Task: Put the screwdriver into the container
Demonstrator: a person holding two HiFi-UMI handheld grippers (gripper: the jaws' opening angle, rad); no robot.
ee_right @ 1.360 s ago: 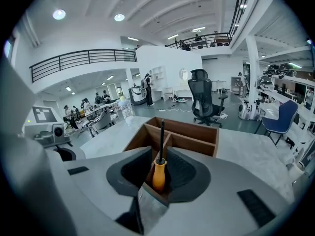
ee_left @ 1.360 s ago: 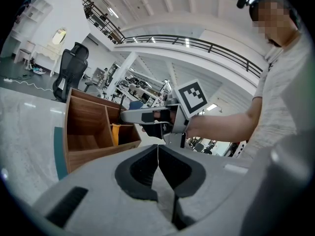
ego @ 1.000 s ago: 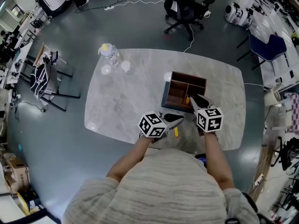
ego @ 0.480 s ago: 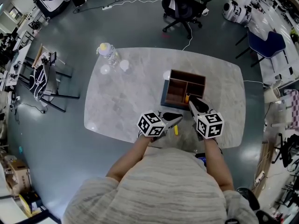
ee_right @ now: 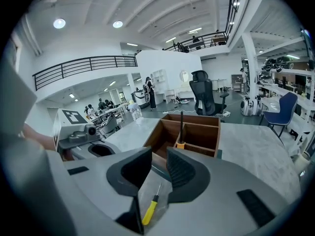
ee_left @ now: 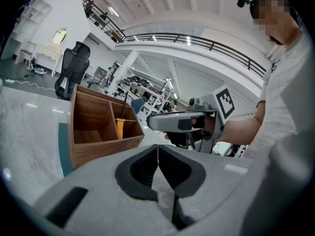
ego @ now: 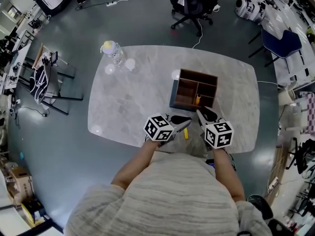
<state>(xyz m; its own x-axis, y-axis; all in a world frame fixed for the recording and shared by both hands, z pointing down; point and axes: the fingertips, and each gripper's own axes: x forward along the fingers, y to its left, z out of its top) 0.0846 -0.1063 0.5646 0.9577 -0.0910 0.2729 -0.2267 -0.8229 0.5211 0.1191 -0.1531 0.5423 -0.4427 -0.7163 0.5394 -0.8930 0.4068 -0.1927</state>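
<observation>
A wooden container (ego: 187,91) with compartments stands on the marble table (ego: 133,97); the same container (ee_right: 197,132) (ee_left: 92,126) shows in both gripper views. An orange-handled screwdriver (ego: 198,100) (ee_right: 180,132) (ee_left: 120,127) stands upright in one compartment. A second, yellow-handled screwdriver (ego: 185,134) (ee_right: 149,212) lies on the table by the near edge, between the two grippers. My right gripper (ego: 201,113) (ee_right: 159,168) hovers above it, open with a narrow gap and holding nothing. My left gripper (ego: 186,124) (ee_left: 157,156) is shut and empty, just left of the yellow screwdriver.
A water bottle (ego: 112,51) stands at the table's far left corner. A black office chair (ego: 189,4) is beyond the table, a folding chair (ego: 47,77) to its left, a blue chair (ego: 280,45) to its right. The table's near edge (ego: 147,144) lies under my hands.
My right gripper has drawn back from over the container toward the table's near edge. The left gripper has hardly moved. The yellow screwdriver lies where it was.
</observation>
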